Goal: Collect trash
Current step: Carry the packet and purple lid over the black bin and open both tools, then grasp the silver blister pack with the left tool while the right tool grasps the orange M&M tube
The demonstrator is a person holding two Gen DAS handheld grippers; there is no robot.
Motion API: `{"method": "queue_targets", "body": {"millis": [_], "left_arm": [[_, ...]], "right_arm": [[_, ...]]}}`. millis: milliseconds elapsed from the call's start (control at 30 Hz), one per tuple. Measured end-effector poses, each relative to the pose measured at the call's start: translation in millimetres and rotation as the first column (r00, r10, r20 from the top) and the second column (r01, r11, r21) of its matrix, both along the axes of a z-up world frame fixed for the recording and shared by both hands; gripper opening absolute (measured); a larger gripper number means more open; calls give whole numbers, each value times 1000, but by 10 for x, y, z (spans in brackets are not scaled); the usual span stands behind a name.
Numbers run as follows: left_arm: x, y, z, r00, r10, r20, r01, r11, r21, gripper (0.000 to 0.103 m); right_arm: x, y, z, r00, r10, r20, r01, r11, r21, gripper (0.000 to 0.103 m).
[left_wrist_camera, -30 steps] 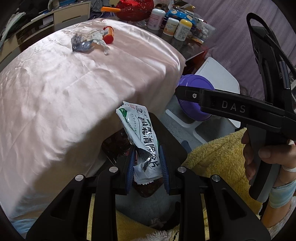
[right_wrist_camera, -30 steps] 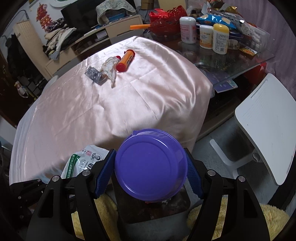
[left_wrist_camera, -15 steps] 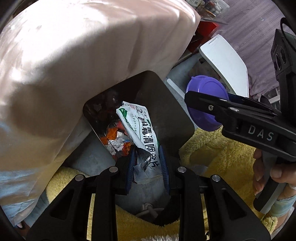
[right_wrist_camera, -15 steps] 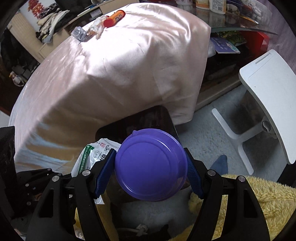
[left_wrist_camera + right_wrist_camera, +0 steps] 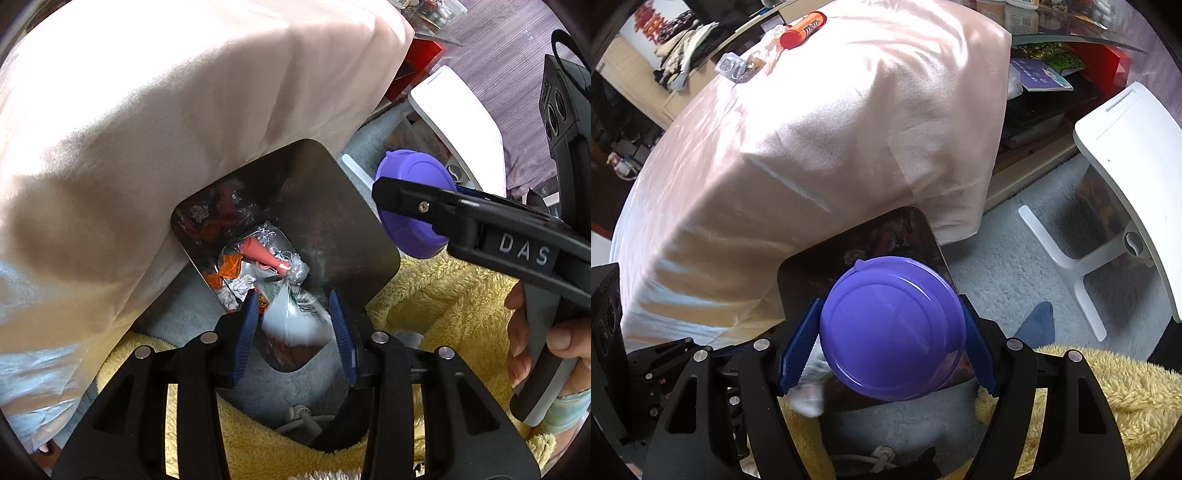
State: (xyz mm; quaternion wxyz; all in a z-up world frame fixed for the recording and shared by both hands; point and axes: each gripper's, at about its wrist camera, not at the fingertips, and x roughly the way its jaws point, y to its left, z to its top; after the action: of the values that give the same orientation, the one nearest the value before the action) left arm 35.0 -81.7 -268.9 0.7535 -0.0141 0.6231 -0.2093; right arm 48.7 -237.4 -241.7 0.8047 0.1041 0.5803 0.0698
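Note:
My left gripper (image 5: 293, 325) is open above a dark metal trash bin (image 5: 332, 177) on the floor. A white snack wrapper (image 5: 295, 321) is blurred between the fingers, free of them, over the bin's mouth; it also shows in the right wrist view (image 5: 809, 395). The bin holds orange and foil wrappers (image 5: 255, 258). My right gripper (image 5: 886, 339) is shut on a purple lidded container (image 5: 892, 328), held beside the bin; it also shows in the left wrist view (image 5: 413, 206). A red tube (image 5: 803, 29) and crumpled wrappers (image 5: 746, 64) lie on the pink tablecloth (image 5: 812, 129).
The cloth-covered table overhangs the bin's far side. A white stool (image 5: 1126, 177) stands to the right on grey carpet. A yellow fleece blanket (image 5: 443, 302) lies below the grippers. A glass table with clutter (image 5: 1052, 55) stands behind.
My left gripper has opened and let go of the wrapper, which drops toward the bin. Both grippers tilted down over the bin. The right keeps hold of the purple container.

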Motion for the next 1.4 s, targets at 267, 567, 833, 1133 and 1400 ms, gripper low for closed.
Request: {"method": "queue_targets", "body": {"millis": [267, 567, 833, 1133, 1400], "left_arm": [[-18, 138, 145, 999, 4, 37, -5, 1000, 26, 53], [22, 417, 662, 984, 34, 174, -41, 998, 41, 81], [342, 706, 1103, 958, 98, 270, -115, 992, 45, 86], [870, 999, 1184, 942, 166, 292, -192, 979, 64, 86], [1403, 1105, 1253, 923, 208, 323, -231, 972, 33, 86]], "right_arm": [[50, -100, 40, 1000, -21, 3, 21, 1000, 16, 81], [116, -185, 472, 993, -53, 103, 49, 998, 40, 81], [458, -59, 879, 977, -36, 211, 27, 999, 47, 81], [1095, 296, 985, 974, 33, 224, -43, 998, 42, 81], [1692, 456, 1021, 969, 37, 243, -53, 997, 63, 80]]}}
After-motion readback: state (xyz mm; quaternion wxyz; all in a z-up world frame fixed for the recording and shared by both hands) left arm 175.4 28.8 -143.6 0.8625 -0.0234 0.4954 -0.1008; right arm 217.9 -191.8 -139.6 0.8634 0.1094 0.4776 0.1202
